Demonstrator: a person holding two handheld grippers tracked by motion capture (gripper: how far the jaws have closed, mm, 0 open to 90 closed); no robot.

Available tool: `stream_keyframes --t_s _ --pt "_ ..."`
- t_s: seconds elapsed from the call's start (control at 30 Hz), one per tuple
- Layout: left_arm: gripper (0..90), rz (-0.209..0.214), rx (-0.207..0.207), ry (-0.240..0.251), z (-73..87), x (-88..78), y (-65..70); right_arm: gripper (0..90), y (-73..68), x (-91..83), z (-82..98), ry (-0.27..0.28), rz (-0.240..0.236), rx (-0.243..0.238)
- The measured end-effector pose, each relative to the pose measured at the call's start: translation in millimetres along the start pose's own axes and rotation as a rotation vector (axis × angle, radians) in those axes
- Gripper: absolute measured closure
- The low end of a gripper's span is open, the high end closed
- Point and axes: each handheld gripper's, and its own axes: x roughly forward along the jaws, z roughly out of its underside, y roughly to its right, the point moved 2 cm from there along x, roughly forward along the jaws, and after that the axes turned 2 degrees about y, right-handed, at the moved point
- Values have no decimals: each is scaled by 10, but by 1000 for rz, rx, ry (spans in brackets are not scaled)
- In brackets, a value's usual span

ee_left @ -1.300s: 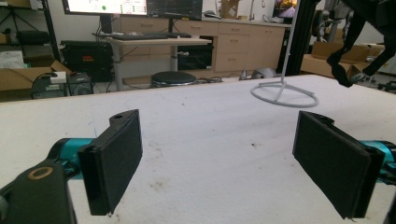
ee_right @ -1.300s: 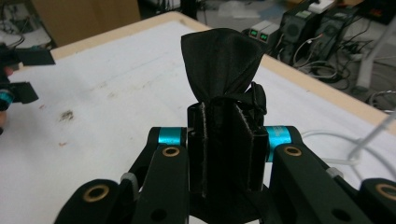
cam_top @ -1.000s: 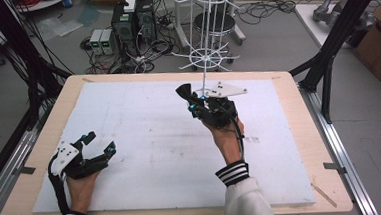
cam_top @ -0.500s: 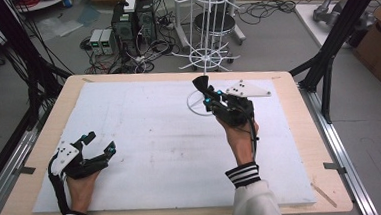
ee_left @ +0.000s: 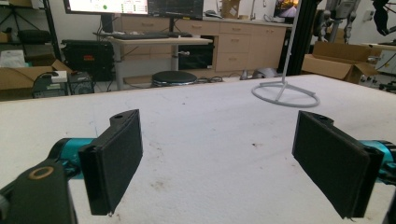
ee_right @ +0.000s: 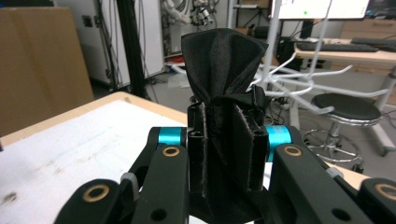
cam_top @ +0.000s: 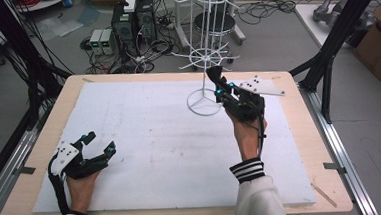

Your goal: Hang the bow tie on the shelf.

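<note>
A small black cloth pouch (ee_right: 223,60) is pinched between the pads of my right gripper (ee_right: 226,154), its gathered top fanning out above them. In the high view the right gripper (cam_top: 220,85) is held above the white mat, just right of the white wire rack's pole (cam_top: 207,61) and over the edge of its ring base (cam_top: 204,102), with the black cloth pouch (cam_top: 213,75) sticking up toward the rack's lower arms. My left gripper (cam_top: 99,143) rests open on the mat at the front left, with nothing between its pads (ee_left: 116,158).
The white wire display rack (cam_top: 208,16) rises from the back middle of the white mat (cam_top: 145,140). Its ring base (ee_left: 286,95) lies ahead and to the right in the left gripper view. Black frame posts (cam_top: 339,33) flank the table. A stool and computer boxes stand beyond the far edge.
My right gripper has carried the black pouch right and slightly up, from left of the rack's pole to just right of it. The left gripper has stayed put.
</note>
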Motion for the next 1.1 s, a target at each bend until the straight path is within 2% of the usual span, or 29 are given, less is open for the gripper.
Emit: stream_keyframes --t_s 0.23,0.5,0.7,0.83,1.1 --pt "165 -2 -3 1 0 0 -2 765 148 -63 -92 20 18 23" --pt "165 -3 -4 2 -1 1 -2 765 356 -128 -176 37 71 36" --pt "165 -2 -2 0 0 -1 -1 764 490 -84 -251 47 114 39" --pt "165 -3 -5 2 0 1 -2 764 535 -14 -284 53 122 41" --pt "165 -3 -7 3 0 4 -3 764 501 143 -333 67 108 44"
